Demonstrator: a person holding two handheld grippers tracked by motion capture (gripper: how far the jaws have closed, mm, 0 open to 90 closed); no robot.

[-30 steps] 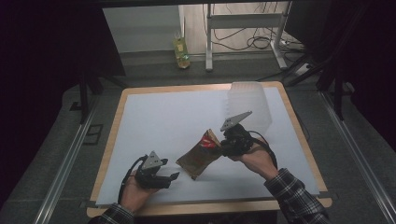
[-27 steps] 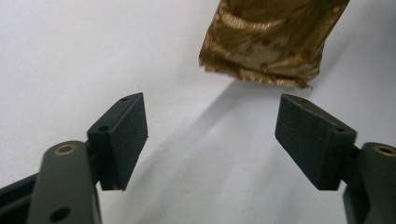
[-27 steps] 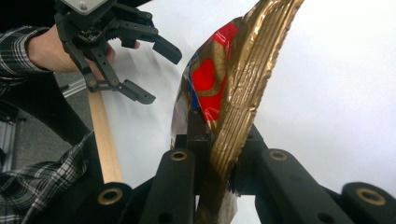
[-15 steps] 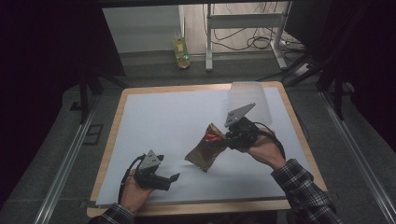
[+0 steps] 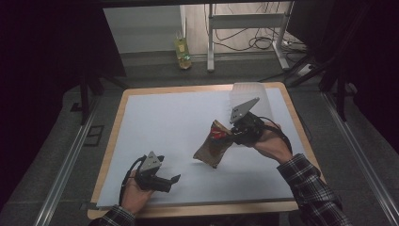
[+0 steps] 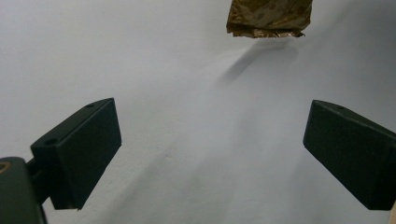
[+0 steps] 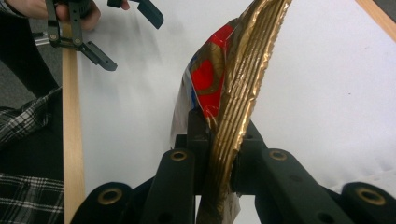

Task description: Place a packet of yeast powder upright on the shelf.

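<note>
Jaws of the right gripper (image 5: 235, 133) clamp the crimped top seam of a gold snack bag (image 5: 214, 145), which hangs tilted above the white surface (image 5: 164, 122); its lower end seems clear of the sheet, though the high view is dim. In the left gripper view the bag's top is cut off. Left gripper (image 5: 170, 181) jaws have just been opening and stand wide, nothing between them, near the surface's front edge.

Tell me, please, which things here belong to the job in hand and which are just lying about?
In use: snack bag, clamped in the right gripper; left gripper, open beside it; white table sheet.
Lying about: yellow bottle and floor cables beyond the table.
</note>
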